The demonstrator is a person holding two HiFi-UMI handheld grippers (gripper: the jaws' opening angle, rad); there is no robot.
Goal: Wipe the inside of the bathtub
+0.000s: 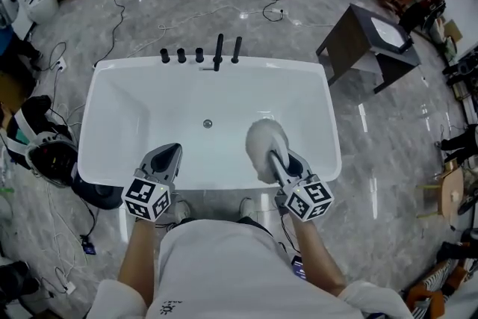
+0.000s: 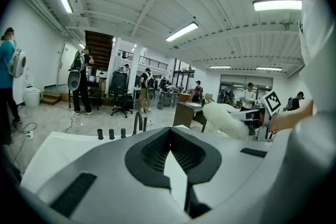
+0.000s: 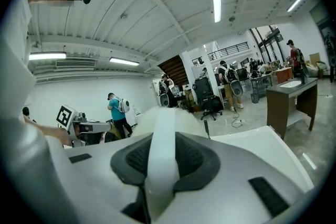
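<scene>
White fluffy duster (image 1: 265, 140) hangs right of centre over the bathtub (image 1: 112, 112), its handle clamped in the right hand-held gripper (image 1: 278, 159); left hand-held gripper (image 1: 172, 151) closed, empty.

Person: white short-sleeved T-shirt (image 1: 224, 265) with small dark print by the left sleeve, and light shoes (image 1: 181, 211). Left gripper (image 1: 171, 152) and right gripper (image 1: 287, 160): light-grey moulded shells, dark-grey collar round ribbed black pads (image 2: 155, 150), dark slot insets. Each carries a marker cube (image 1: 146, 199) with black-and-white square markers.
</scene>
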